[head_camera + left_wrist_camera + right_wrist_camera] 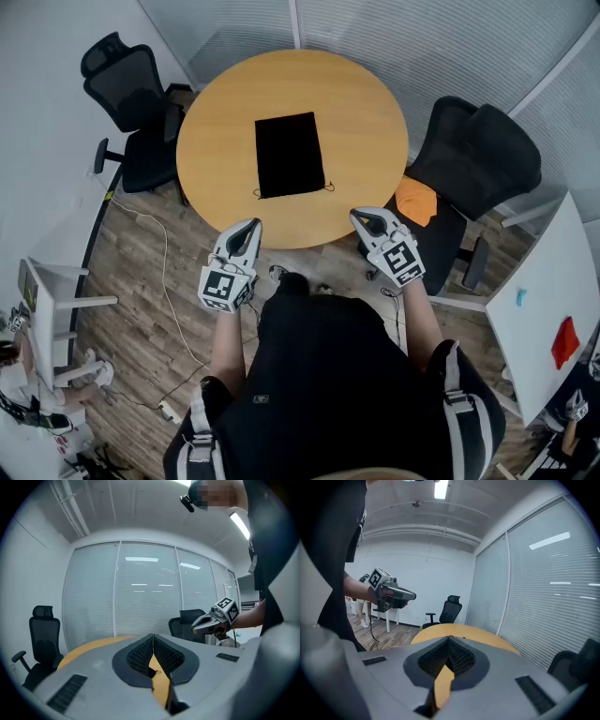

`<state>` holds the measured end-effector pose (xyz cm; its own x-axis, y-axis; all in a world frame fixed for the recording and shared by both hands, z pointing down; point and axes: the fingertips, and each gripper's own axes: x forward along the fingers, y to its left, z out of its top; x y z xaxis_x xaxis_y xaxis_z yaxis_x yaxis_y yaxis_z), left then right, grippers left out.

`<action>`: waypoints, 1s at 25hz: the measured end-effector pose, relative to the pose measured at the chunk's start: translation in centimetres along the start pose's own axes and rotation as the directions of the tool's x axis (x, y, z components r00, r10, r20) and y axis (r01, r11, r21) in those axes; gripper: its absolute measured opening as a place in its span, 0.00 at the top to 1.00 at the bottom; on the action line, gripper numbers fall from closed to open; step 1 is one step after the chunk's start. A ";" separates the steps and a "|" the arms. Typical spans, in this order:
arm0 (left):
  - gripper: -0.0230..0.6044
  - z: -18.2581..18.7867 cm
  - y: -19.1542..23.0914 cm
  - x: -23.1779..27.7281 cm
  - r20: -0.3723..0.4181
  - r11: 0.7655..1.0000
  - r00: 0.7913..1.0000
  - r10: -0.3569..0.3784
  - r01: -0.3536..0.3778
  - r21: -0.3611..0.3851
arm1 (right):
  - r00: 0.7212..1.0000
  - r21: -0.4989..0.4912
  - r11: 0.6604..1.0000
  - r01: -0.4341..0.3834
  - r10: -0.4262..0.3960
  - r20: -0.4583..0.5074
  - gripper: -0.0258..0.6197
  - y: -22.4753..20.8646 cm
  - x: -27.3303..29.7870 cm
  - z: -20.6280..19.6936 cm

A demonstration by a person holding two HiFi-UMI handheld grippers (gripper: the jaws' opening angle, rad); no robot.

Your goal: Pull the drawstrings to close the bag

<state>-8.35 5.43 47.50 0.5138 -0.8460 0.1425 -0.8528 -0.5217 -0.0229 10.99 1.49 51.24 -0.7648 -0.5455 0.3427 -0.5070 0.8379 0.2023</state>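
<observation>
The left gripper (153, 636) has its fingers (139, 656) pressed together at the tips, with nothing between the dark, ribbed, wedge-shaped pads. They are set in smooth grey plastic shells. The right gripper (449, 639) is the same: its fingers (462, 658) meet at the tips and hold nothing, and only a sliver of the desk shows through the gap behind them. In the head view both pairs of fingers hover at the near rim of the desk (216, 112), a round top with a warm, smooth wood-grain finish. The left gripper (251, 226) and the right gripper (362, 217) are well apart from each other, each carrying a cube of black-and-white square markers. Ahead of the fingers and between the two pairs lies the bag (289, 155), a flat black rectangle of matte fabric near the middle of the desk, well clear of both. Its thin drawstrings (327, 187) trail from the corners of the edge nearest the fingers. Beyond the desk on either side stand black office chairs (131, 94) with mesh-like backs. The one on the right-hand fingers' side has an orange cloth (415, 200) on its seat. Below everything is a floor (141, 281) of grey-brown planks.
</observation>
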 end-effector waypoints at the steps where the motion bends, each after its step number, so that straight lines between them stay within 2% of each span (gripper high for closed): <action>1: 0.94 0.1 0.0 0.1 -0.003 1.000 1.000 0.005 -0.005 0.008 | 1.000 -0.001 1.000 0.000 0.000 0.002 0.87 -0.1 0.0 0.0; 12: 0.94 -1.0 -0.1 -0.2 -0.043 1.000 0.999 0.020 -0.019 0.023 | 1.000 -0.003 1.000 -0.001 0.001 -0.006 0.87 0.0 -0.1 -0.3; 25: 0.94 -1.2 0.2 -1.0 -0.044 1.000 0.999 0.020 -0.019 0.025 | 1.000 -0.039 0.999 0.005 -0.005 0.001 0.87 1.1 -0.2 0.4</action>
<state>-9.13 6.30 48.56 0.4918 -0.8508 0.1850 -0.8599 -0.5080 -0.0502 10.40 2.49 51.03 -0.7627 -0.5497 0.3409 -0.4949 0.8353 0.2396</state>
